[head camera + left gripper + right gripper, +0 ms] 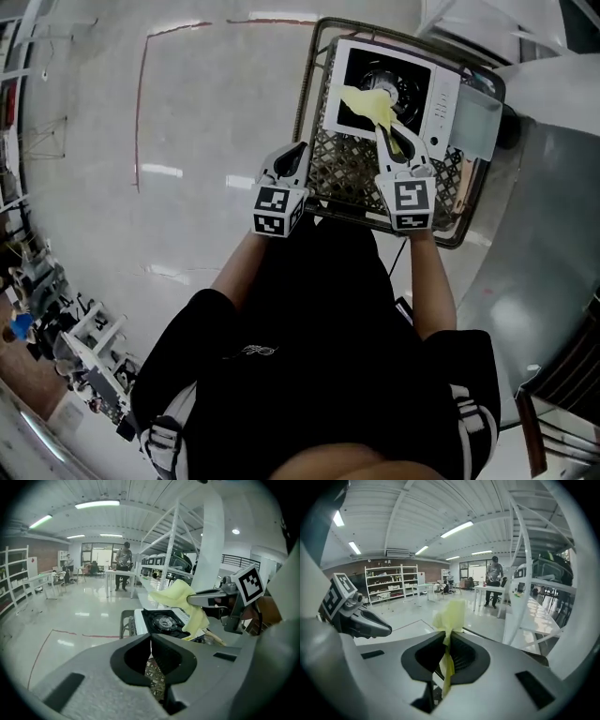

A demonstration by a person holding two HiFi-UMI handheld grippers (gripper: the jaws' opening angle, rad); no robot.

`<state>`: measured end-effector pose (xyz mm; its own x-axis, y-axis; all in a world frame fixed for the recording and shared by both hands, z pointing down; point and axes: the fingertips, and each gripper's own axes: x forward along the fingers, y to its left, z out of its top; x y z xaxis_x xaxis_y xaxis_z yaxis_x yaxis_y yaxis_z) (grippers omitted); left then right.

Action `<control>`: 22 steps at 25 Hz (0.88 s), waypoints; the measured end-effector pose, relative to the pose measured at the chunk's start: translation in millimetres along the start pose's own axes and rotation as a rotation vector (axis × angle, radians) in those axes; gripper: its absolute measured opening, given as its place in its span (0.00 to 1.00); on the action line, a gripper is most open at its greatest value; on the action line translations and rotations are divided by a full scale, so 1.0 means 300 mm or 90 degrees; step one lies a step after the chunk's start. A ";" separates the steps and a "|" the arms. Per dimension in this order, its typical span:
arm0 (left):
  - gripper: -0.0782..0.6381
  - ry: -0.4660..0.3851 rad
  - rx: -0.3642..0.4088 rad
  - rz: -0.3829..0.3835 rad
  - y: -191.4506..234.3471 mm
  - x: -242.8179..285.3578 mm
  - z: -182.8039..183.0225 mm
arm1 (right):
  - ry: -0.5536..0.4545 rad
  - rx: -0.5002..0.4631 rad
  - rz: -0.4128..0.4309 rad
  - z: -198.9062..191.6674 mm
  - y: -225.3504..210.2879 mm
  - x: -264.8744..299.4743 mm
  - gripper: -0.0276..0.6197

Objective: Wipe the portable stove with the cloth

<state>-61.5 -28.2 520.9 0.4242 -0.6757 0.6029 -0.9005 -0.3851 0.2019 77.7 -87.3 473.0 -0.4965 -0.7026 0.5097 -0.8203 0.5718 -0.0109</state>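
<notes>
Dangling the cloth (366,101), pinched tight in the right tongs (387,133), over the portable stove (441,94) at upper right, with left tongs (298,152) closed empty, probably needing pressing down next to wipe.

The person is wearing a black short-sleeved shirt (319,309) bearing a small white emblem (255,351) on the chest. The left gripper (289,155) and the right gripper (389,139) are each showing a pale grey moulded shell with black-lined jaws, ribbed on the inner faces. Each is carrying a white cube printed with black square markers: left cube (278,210), right cube (411,202).
</notes>
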 end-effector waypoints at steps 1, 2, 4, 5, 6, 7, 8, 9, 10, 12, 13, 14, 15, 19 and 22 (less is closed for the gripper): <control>0.14 -0.001 -0.009 0.005 0.021 0.002 -0.001 | 0.007 0.000 0.009 0.002 0.009 0.040 0.08; 0.14 -0.001 -0.018 0.009 0.043 0.003 -0.004 | 0.016 0.001 0.018 0.001 0.024 0.082 0.08; 0.14 0.001 -0.033 0.013 0.088 0.007 -0.014 | 0.038 -0.001 0.043 -0.012 0.072 0.168 0.08; 0.14 0.002 -0.040 0.014 0.111 0.012 -0.020 | 0.051 -0.003 0.055 -0.023 0.100 0.212 0.08; 0.14 0.004 -0.045 0.014 0.134 0.018 -0.026 | 0.064 -0.005 0.065 -0.039 0.130 0.254 0.08; 0.14 0.007 -0.050 0.013 0.157 0.024 -0.032 | 0.077 -0.004 0.072 -0.059 0.161 0.293 0.08; 0.14 0.010 -0.054 0.011 0.180 0.028 -0.037 | 0.092 -0.002 0.078 -0.083 0.193 0.327 0.08; 0.14 0.013 -0.058 0.009 0.203 0.034 -0.044 | 0.108 0.002 0.083 -0.109 0.224 0.355 0.08; 0.14 0.017 -0.061 0.007 0.226 0.042 -0.050 | 0.124 0.006 0.086 -0.134 0.252 0.380 0.08; 0.14 0.024 -0.068 0.005 0.274 0.067 -0.060 | 0.154 0.006 0.087 -0.180 0.289 0.423 0.08; 0.14 0.027 -0.072 0.004 0.295 0.081 -0.064 | 0.167 -0.001 0.084 -0.197 0.301 0.440 0.08; 0.14 0.030 -0.077 0.002 0.313 0.093 -0.069 | 0.178 -0.009 0.079 -0.212 0.311 0.455 0.08; 0.14 0.033 -0.079 -0.001 0.326 0.103 -0.074 | 0.187 -0.017 0.073 -0.224 0.319 0.466 0.08; 0.14 0.050 -0.071 -0.020 0.337 0.137 -0.097 | 0.225 -0.025 0.059 -0.297 0.342 0.494 0.08; 0.14 0.057 -0.063 -0.031 0.325 0.155 -0.102 | 0.246 -0.023 0.050 -0.360 0.330 0.483 0.08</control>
<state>-132.6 -77.8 592.2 0.4612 -0.5976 0.6559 -0.8861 -0.3491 0.3049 -44.9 -86.7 638.9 -0.4089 -0.4489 0.7946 -0.7703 0.6367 -0.0367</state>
